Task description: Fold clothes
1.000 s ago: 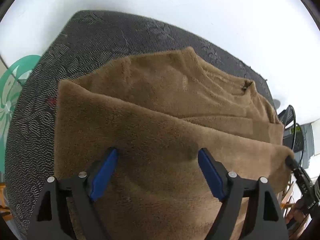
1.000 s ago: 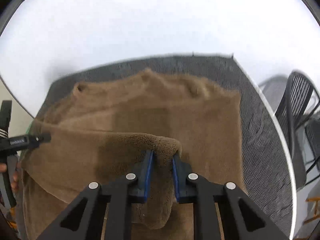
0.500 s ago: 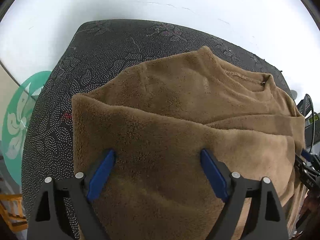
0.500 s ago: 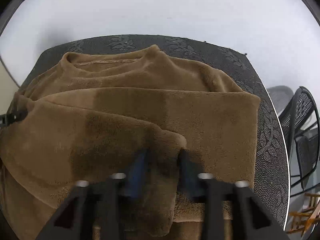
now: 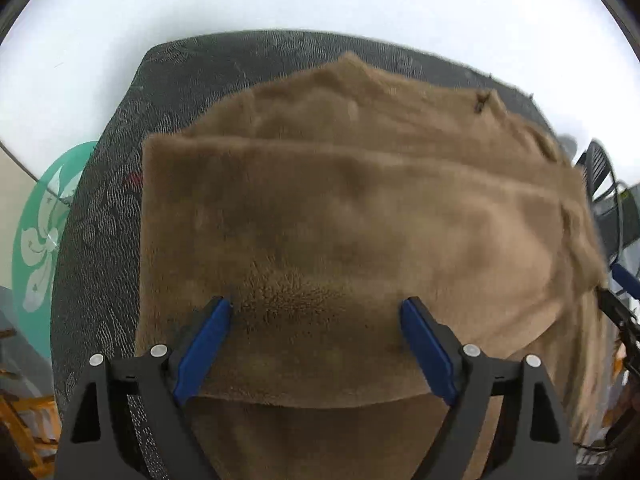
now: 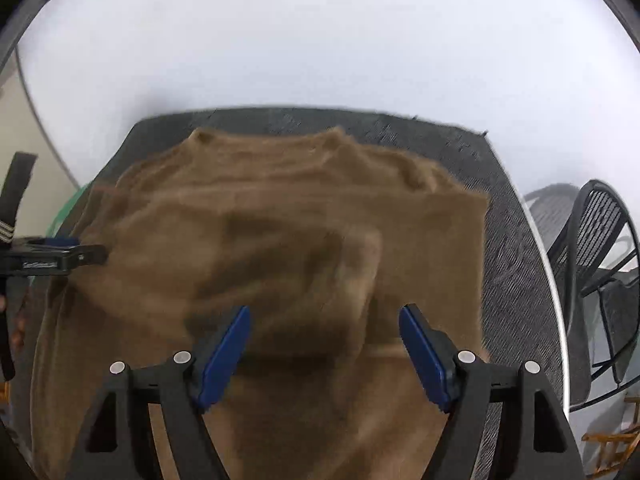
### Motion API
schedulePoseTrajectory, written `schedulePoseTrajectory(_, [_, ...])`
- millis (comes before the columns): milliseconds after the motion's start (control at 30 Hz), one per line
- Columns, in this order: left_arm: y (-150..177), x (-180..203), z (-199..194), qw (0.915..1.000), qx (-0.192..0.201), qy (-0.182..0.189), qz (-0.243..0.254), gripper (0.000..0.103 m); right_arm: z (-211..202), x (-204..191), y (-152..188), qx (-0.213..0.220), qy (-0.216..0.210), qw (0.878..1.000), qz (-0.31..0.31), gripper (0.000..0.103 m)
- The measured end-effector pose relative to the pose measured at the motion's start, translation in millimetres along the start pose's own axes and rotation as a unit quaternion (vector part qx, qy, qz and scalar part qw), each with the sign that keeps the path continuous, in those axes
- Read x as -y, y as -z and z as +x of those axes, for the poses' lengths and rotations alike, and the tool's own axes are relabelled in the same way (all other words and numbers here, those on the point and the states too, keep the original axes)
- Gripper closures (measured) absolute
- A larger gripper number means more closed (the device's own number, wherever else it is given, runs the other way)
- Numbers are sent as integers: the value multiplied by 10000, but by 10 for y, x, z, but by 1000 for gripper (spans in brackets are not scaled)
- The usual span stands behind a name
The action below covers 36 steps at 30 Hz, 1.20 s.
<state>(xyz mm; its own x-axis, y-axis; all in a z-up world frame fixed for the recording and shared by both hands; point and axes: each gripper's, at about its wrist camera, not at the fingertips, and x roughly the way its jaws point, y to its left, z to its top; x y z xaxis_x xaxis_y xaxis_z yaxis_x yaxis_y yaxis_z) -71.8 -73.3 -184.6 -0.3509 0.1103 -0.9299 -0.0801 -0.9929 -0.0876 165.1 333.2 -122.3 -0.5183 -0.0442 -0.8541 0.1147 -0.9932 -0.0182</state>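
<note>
On the dark patterned table cover [image 5: 100, 240] we see a brown fleece sweater [image 5: 360, 220] lying partly folded, its lower part brought up over the body. No brand tag can be read on it. The only writing we find is pale lettering on the black body of the left gripper [image 6: 56, 256] as it enters the right wrist view from the left edge, and it is too small and blurred to make out. A red mark [image 5: 134, 178] on the cover beside the sweater's left edge is not readable either.

The sweater's long axis runs left to right across the table, and its neck opening [image 6: 204, 138] points to the far side. The folded edge [image 5: 320, 402] lies nearest us, with more brown cloth beneath it.

Our left gripper [image 5: 316, 344] hovers over the near part of the sweater with its blue-padded jaws spread wide, holding nothing. Our right gripper [image 6: 324, 348] is likewise wide apart above the cloth, which is motion-blurred there, and a raised flap [image 6: 352, 272] sits just beyond its fingers.

Only the left wrist view shows a teal disc with a white flower emblem [image 5: 38, 240] at the far left. Only the right wrist view shows clearly the black mesh chairs [image 6: 600, 280] to the right of the table.
</note>
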Motion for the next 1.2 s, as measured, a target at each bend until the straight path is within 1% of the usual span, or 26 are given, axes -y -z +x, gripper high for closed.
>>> schedulePoseTrajectory(67, [27, 16, 19, 10000, 43, -34, 43, 13, 82, -35, 118, -228, -86, 9997, -5, 25])
schedulePoseTrajectory(167, [-14, -2, 100, 10000, 58, -55, 11, 8, 338, -35, 258, -799, -178, 9966, -55, 25])
schedulePoseTrajectory(200, [-26, -6, 100, 10000, 50, -75, -4, 7, 397, -28, 295, -913, -175, 9956, -75, 25])
schedulePoseTrajectory(233, [-45, 0, 111, 10000, 19, -91, -14, 7, 452, -19, 332, -1002, -166, 9948, -101, 21])
schedulePoseTrajectory(333, [-21, 3, 35, 9998, -46, -177, -45, 7, 416, 1, 347, -984, -167, 9949, -170, 20])
schedulePoseTrajectory(433, [77, -1, -114, 9998, -49, -194, -81, 7, 203, 101, 369, -698, -249, 9972, -38, 20])
schedulePoseTrajectory(600, [293, 96, -295, 9996, -72, -234, 112, 6, -191, 285, 460, -370, -289, 9989, 21, 20])
schedulePoseTrajectory(667, [380, 137, -361, 9995, -101, -230, 182, 6, -307, 312, 511, -291, -295, 9991, -1, 20])
schedulePoseTrajectory(767, [590, 195, -482, 9994, -207, -87, 268, 6, -482, 390, 718, -258, -356, 9990, -67, 20])
schedulePoseTrajectory(833, [785, 254, -602, 9990, -287, -5, 352, 6, -547, 390, 866, -288, -429, 9986, -139, 20])
schedulePoseTrajectory(933, [1024, 269, -674, 9985, -392, -19, 392, 6, -592, 377, 1147, -416, -568, 9972, -250, 20])
schedulePoseTrajectory(1000, [1146, 242, -644, 9982, -486, -69, 333, 6, -498, 361, 1313, -617, -629, 9956, -333, 20])
schedulePoseTrajectory(1100, [1309, 194, -540, 9978, -615, -172, 200, 6, -299, 341, 1467, -922, -602, 9935, -305, 20])
schedulePoseTrajectory(1167, [1409, 171, -463, 9974, -650, -256, 164, 6, -276, 318, 1510, -812, -549, 9944, -394, 17])
schedulePoseTrajectory(1200, [1444, 185, -464, 9978, -524, -310, 250, 5, -266, 295, 1514, -810, -530, 9942, -467, 15])
